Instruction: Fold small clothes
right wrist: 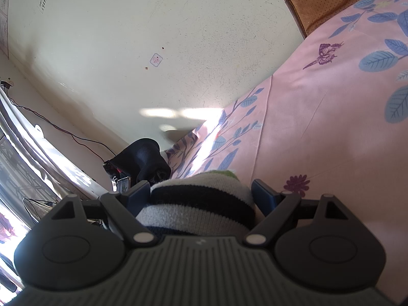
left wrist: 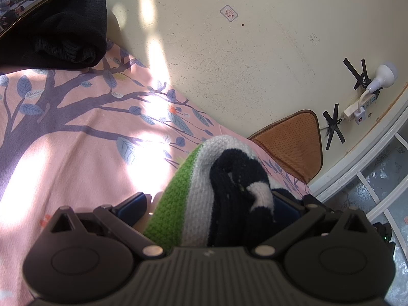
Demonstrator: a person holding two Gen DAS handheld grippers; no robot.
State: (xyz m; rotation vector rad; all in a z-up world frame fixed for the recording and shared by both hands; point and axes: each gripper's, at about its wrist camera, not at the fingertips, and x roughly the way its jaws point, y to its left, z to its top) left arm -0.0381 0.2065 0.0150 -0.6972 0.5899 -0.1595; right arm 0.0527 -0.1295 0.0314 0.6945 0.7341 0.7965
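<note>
Left wrist view: no box or basket shows, only a pink sheet (left wrist: pixel 76 153) printed with a tree and blue leaves, spread against a cream wall (left wrist: pixel 229 63). A striped knit garment (left wrist: pixel 204 191), green, white and dark blue, is bunched between the fingers of the left gripper (left wrist: pixel 211 204); whether they press it I cannot tell, since the right finger is mostly hidden by the wool. Right wrist view: the right gripper (right wrist: pixel 201 193) stands wide, the same garment (right wrist: pixel 199 204) filling the gap, its pads seemingly not squeezing. A black cloth (left wrist: pixel 63 25) lies at the sheet's far corner, beside a phone (left wrist: pixel 20 5) cut off by the frame.
</note>
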